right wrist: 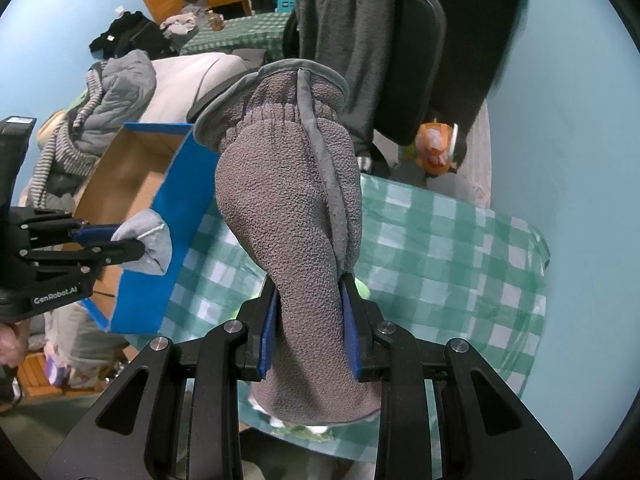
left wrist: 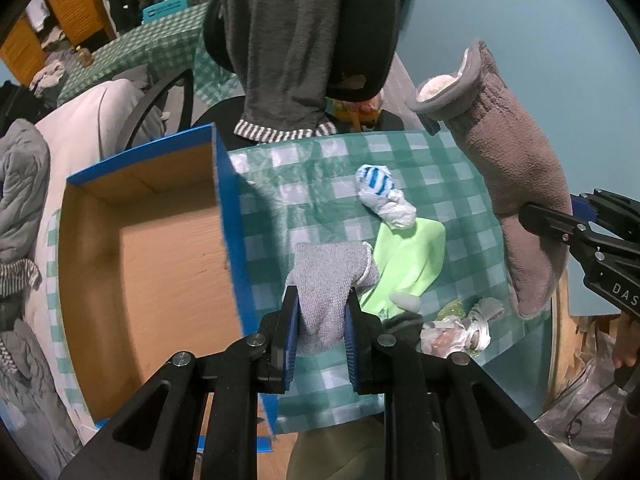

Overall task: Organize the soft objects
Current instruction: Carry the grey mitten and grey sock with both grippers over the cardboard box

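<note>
Left gripper point(left wrist: 323, 322) clamped on a light grey sock point(left wrist: 328, 292), blue pads pressing both sides; sock lifted clear of the surface point(left wrist: 448, 184), beside the blue wall of the box point(left wrist: 172, 264). Seen from the right wrist, sock hangs near the box's blue side.

Right gripper point(right wrist: 310, 332) clamped on a brown fleece mitten point(right wrist: 288, 208), held at its lower end, cuff pointing away from the camera. In the left view the mitten hangs in the air at the right, above the checked cloth, not touching it.

Box: open top, brown cardboard inside, nothing visible in it. Sits at the left edge of the surface.

On the cloth: white-and-blue striped sock bundle point(left wrist: 382, 196); green cloth point(left wrist: 408, 264) just beside it, touching; crumpled white plastic bags point(left wrist: 460, 330) near the front edge.

Dark chair point(left wrist: 360, 32) behind the surface, grey garment point(left wrist: 288, 40) draped over its back.
</note>
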The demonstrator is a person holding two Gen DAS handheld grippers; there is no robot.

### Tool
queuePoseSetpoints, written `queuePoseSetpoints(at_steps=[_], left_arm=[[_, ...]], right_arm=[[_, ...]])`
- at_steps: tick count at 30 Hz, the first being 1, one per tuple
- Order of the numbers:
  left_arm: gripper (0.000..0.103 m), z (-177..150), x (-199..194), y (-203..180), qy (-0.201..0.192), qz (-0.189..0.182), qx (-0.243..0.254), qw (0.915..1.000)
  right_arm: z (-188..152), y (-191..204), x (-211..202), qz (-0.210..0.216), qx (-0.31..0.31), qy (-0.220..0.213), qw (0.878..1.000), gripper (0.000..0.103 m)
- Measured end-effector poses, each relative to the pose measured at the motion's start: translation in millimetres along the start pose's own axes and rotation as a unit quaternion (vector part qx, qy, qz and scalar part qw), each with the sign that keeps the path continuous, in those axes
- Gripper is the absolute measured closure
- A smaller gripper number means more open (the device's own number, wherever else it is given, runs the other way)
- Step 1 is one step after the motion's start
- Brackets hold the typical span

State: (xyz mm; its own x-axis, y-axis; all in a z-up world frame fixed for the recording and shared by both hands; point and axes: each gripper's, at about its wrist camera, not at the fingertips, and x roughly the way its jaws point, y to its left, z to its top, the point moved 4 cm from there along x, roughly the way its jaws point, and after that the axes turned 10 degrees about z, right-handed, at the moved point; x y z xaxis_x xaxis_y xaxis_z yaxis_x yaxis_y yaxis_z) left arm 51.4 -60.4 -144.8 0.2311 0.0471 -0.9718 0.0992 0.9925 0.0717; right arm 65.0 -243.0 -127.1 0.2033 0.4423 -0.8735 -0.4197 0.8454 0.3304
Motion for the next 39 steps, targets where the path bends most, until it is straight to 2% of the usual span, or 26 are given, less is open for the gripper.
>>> queuePoseSetpoints(at_steps=[25, 39], left_arm=[[0.083, -19.1, -1.5, 87.8, 0.000, 0.026, -0.059, 0.9979], [0.083, -36.5, 5.4, 144.4, 0.007, 0.035, -0.087, 0.9956]], right_arm=[[35.6, 83.1, 41.9, 0.045, -0.058, 0.014, 0.997, 0.076], [57.0, 147.8, 76.4, 0.067, -0.093, 0.031, 0.993, 0.076]])
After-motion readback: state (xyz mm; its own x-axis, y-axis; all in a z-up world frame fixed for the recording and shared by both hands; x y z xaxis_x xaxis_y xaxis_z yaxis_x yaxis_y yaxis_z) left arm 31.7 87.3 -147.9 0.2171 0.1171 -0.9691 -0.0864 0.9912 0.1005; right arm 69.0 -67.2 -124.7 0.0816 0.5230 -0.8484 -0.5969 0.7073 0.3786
